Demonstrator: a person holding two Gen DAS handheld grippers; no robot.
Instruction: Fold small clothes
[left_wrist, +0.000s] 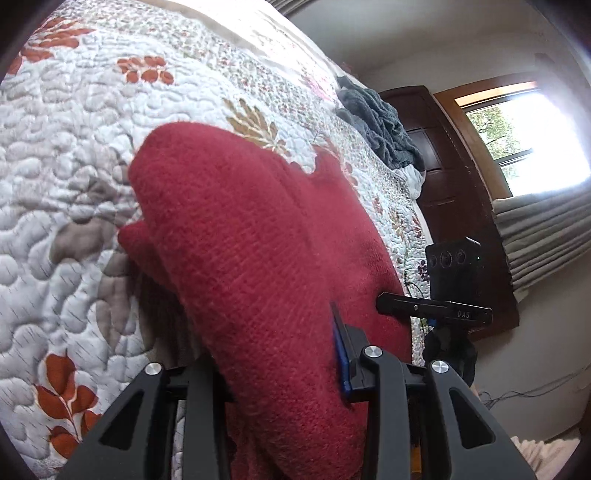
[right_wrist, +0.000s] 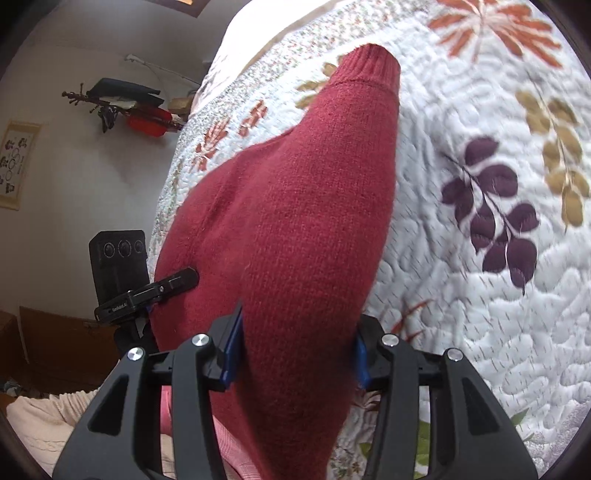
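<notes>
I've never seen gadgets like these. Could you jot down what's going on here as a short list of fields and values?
Setting: a bed covered by a leaf-patterned quilt
Garment: red knitted sweater, lifted above the quilt
Left gripper: closed on the sweater's fabric
Right gripper: closed on the sweater too, the fabric bunched between its blue pads
Visible detail: a ribbed cuff at the sweater's far end
Other laundry: a dark grey-blue heap at the bed's edge
Background: window and dark wooden furniture

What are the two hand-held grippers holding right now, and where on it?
Both grip the red knit sweater. The right hand-held gripper pinches a sleeve, cuff hanging away. The left hand-held gripper clamps another bunched part; which part is unclear.
</notes>
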